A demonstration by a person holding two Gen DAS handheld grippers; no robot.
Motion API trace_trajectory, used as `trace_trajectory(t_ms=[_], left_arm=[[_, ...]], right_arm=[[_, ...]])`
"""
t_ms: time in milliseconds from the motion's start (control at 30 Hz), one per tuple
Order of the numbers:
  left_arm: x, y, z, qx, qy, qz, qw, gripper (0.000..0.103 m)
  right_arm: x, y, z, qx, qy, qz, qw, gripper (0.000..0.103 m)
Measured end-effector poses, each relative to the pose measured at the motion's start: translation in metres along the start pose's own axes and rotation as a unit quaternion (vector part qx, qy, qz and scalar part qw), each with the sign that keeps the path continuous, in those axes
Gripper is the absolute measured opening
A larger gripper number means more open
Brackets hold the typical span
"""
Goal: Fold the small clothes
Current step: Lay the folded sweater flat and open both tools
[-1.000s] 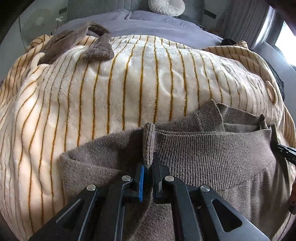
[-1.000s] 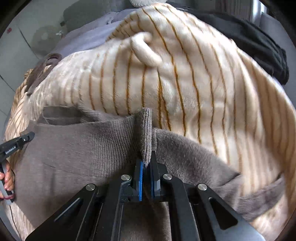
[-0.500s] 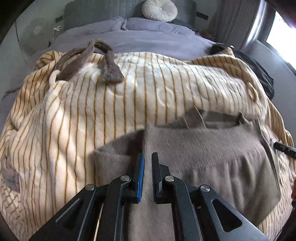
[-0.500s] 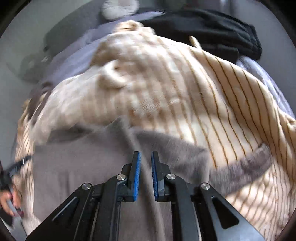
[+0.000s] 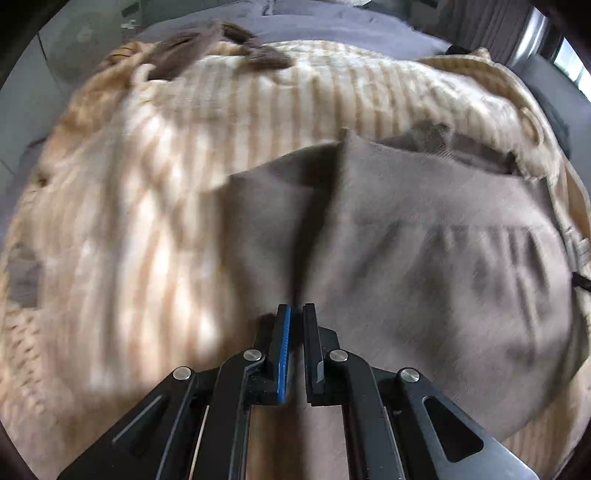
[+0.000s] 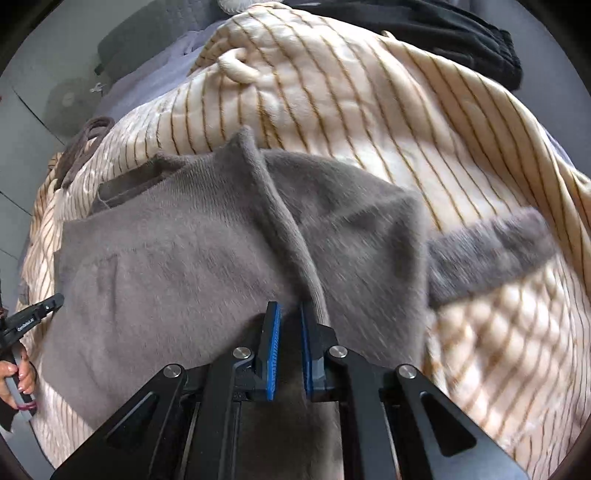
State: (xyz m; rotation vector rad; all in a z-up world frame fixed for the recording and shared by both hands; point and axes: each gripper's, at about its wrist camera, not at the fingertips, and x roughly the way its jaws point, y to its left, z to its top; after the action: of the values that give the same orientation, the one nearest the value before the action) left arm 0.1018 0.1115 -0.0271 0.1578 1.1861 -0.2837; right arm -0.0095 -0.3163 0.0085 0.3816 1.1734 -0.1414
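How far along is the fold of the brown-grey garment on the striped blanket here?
Early. Done: the brown-grey garment lies spread on the striped blanket. In hand: the left hand-held gripper and right hand-held gripper each pinch a raised ridge of it, the right's jaws closing. Left: no completed fold shows; its sleeve sticks out sideways, and a dark garment waits behind.

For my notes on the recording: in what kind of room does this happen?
Most likely a bedroom: the brown garment lies on a striped fleece blanket spread over a bed with lilac bedding.
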Motion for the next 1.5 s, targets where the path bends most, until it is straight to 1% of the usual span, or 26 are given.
trace_trajectory(t_ms=[33,100,200,233,267,300,333,367,433,533,567,600,700,733,767,800,833,900,933,1000,1067,1167,1200,1300,1400,1500], left_arm=[[-0.005,0.005,-0.005,-0.010,0.009,-0.001,0.9999,0.007],[-0.014,0.017,-0.018,-0.043,0.029,-0.019,0.9985,0.007],[-0.027,0.030,-0.039,-0.083,0.051,-0.027,0.9948,0.007],[-0.030,0.034,-0.046,-0.096,0.059,-0.027,0.9933,0.007],[-0.033,0.036,-0.052,-0.104,0.066,-0.030,0.9919,0.007],[-0.036,0.037,-0.058,-0.111,0.073,-0.033,0.9906,0.007],[-0.039,0.038,-0.067,-0.115,0.080,-0.037,0.9894,0.007],[-0.041,0.037,-0.072,-0.117,0.085,-0.037,0.9888,0.007],[-0.044,0.036,-0.087,-0.120,0.092,-0.038,0.9878,0.007],[-0.044,0.034,-0.096,-0.129,0.102,-0.048,0.9852,0.007],[-0.044,0.033,-0.099,-0.131,0.104,-0.050,0.9845,0.007],[-0.044,0.029,-0.102,-0.131,0.105,-0.052,0.9844,0.007],[-0.045,0.021,-0.109,-0.123,0.103,-0.044,0.9861,0.007],[-0.045,0.016,-0.106,-0.119,0.103,-0.042,0.9867,0.007],[-0.040,0.009,-0.097,-0.115,0.102,-0.041,0.9873,0.007],[-0.041,0.008,-0.093,-0.112,0.101,-0.040,0.9878,0.007],[-0.043,0.007,-0.092,-0.107,0.096,-0.038,0.9889,0.007],[-0.042,0.009,-0.084,-0.102,0.094,-0.034,0.9898,0.007],[-0.042,0.010,-0.084,-0.101,0.096,-0.030,0.9898,0.007],[-0.041,0.013,-0.085,-0.103,0.101,-0.025,0.9893,0.007],[-0.043,0.015,-0.088,-0.106,0.100,-0.023,0.9890,0.007],[-0.050,0.024,-0.096,-0.114,0.098,-0.038,0.9879,0.007],[-0.051,0.027,-0.099,-0.115,0.098,-0.040,0.9877,0.007],[-0.052,0.034,-0.101,-0.115,0.099,-0.036,0.9878,0.007],[-0.051,0.040,-0.105,-0.119,0.100,-0.041,0.9870,0.007],[-0.051,0.043,-0.109,-0.113,0.102,-0.034,0.9878,0.007]], right_arm=[[-0.003,-0.005,-0.007,0.001,0.002,-0.005,1.000,0.010],[-0.011,-0.011,-0.016,0.013,0.016,-0.028,0.999,0.021],[-0.027,-0.030,-0.033,0.070,0.035,0.009,0.997,0.022],[-0.033,-0.036,-0.041,0.087,0.042,0.027,0.995,0.027],[-0.039,-0.041,-0.048,0.102,0.047,0.040,0.993,0.039],[-0.045,-0.045,-0.056,0.118,0.051,0.047,0.991,0.058],[-0.053,-0.049,-0.066,0.137,0.054,0.057,0.987,0.065],[-0.056,-0.049,-0.072,0.150,0.055,0.067,0.985,0.068],[-0.064,-0.054,-0.090,0.196,0.059,0.106,0.973,0.068],[-0.057,-0.061,-0.117,0.288,0.063,0.160,0.942,0.068],[-0.054,-0.063,-0.122,0.307,0.063,0.170,0.934,0.068],[-0.048,-0.067,-0.131,0.338,0.062,0.179,0.922,0.068],[-0.033,-0.068,-0.134,0.380,0.036,0.199,0.902,0.066],[-0.028,-0.071,-0.133,0.396,0.023,0.212,0.893,0.060],[-0.024,-0.070,-0.131,0.400,0.023,0.218,0.890,0.017],[-0.022,-0.067,-0.125,0.395,0.030,0.213,0.893,0.010],[-0.024,-0.064,-0.120,0.378,0.034,0.191,0.905,0.010],[-0.030,-0.054,-0.106,0.316,0.040,0.139,0.938,0.010],[-0.028,-0.053,-0.106,0.294,0.047,0.115,0.948,0.010],[-0.014,-0.058,-0.112,0.291,0.071,0.106,0.948,0.010],[-0.008,-0.059,-0.111,0.301,0.077,0.104,0.945,0.010],[-0.023,-0.052,-0.111,0.311,0.073,0.094,0.943,0.023],[-0.027,-0.047,-0.111,0.307,0.074,0.095,0.944,0.031],[-0.039,-0.017,-0.110,0.272,0.075,0.135,0.950,0.047],[-0.035,0.024,-0.114,0.243,0.099,0.193,0.945,0.047],[-0.011,0.074,-0.117,0.221,0.139,0.247,0.933,0.048]])
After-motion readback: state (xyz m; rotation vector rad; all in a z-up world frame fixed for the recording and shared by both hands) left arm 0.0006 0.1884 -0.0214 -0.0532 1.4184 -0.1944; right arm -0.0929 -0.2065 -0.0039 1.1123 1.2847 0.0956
